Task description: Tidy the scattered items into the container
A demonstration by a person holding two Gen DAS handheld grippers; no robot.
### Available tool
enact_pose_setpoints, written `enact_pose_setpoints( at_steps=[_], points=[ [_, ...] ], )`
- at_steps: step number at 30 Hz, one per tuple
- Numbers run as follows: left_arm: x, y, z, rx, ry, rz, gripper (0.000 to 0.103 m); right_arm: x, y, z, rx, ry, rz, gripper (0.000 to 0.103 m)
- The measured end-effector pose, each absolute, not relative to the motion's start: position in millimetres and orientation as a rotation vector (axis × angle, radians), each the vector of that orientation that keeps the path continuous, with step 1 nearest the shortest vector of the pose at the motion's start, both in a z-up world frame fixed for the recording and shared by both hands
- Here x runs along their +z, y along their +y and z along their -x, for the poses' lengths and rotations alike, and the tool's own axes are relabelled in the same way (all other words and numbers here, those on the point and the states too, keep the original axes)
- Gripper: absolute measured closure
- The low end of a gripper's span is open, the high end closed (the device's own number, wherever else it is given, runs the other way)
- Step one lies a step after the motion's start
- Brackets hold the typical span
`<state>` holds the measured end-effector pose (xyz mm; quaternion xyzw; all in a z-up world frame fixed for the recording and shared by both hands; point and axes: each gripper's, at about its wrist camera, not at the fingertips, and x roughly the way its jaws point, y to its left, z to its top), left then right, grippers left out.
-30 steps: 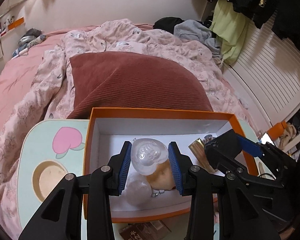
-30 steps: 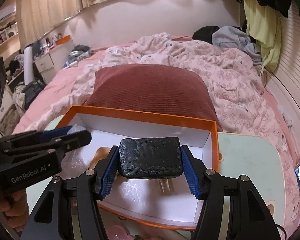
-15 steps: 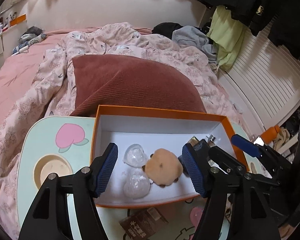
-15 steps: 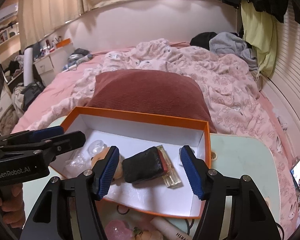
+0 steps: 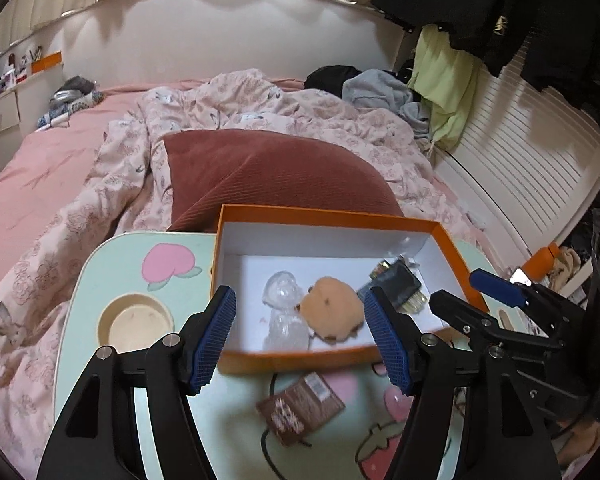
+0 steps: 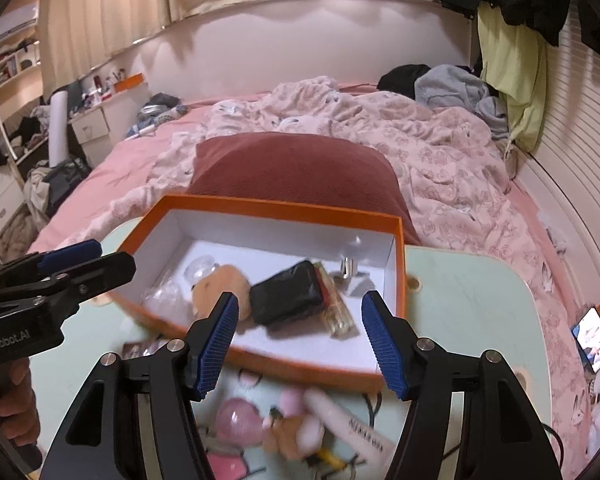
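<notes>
Left tool [image 5: 300, 334] and right tool [image 6: 296, 336]: both standing spread, pinching nothing.

Orange box [image 5: 340, 216], frame centre: holding clear hearts [image 5: 282, 292], tan plush [image 5: 332, 312], black pouch [image 6: 288, 296], perfume bottle [image 6: 338, 312].

Brown packet [image 5: 300, 408]: lying on the surface, lower centre, below the left tool, long axis diagonal.

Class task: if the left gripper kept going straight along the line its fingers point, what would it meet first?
Probably the tan plush toy in the orange box; the left gripper is open and empty. Depth is uncertain.
</notes>
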<state>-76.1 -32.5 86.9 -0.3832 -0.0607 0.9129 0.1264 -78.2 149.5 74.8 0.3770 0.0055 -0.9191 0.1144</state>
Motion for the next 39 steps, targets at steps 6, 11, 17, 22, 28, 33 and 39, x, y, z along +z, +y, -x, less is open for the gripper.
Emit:
enact_pose_setpoints(
  at_steps=[6, 11, 17, 22, 28, 33, 39],
  points=[
    [86.3, -29.6, 27.3, 2.643, -0.18, 1.078, 0.036, 76.1, 154.8, 25.0, -2.617, 0.085, -1.074, 0.034],
    [66.0, -23.6, -16.0, 2.592, -0.181, 1.144, 0.036, 52.7, 162.9, -15.9, -2.505, 0.134, -1.145, 0.034],
    [39.1, -3.4, -50.1, 2.566, -0.061, 1.239, 0.036, 25.1, 172.6, -45.1, -2.477, 0.107, -1.234, 0.034],
    [24.3, 2.5, -50.4, 2.586, -0.03, 1.32, 0.036, 8.1, 167.6, -43.8, -2.487, 0.134, -1.316, 0.034],
    [11.0, 4.5, -46.4, 2.619, 0.017, 1.375, 0.033, 1.7, 161.9, -46.7, -2.563, 0.201, -1.334, 0.016],
    [3.4, 16.4, -45.9, 2.624, 0.119, 1.38, 0.007, -1.5, 169.8, -41.1, -2.565, 0.152, -1.36, 0.006],
    [1.2, 13.5, -44.1, 2.636, 0.102, 1.396, 0.001, -0.5, 168.1, -42.1, -2.565, 0.152, -1.36, 0.005]
  ],
)
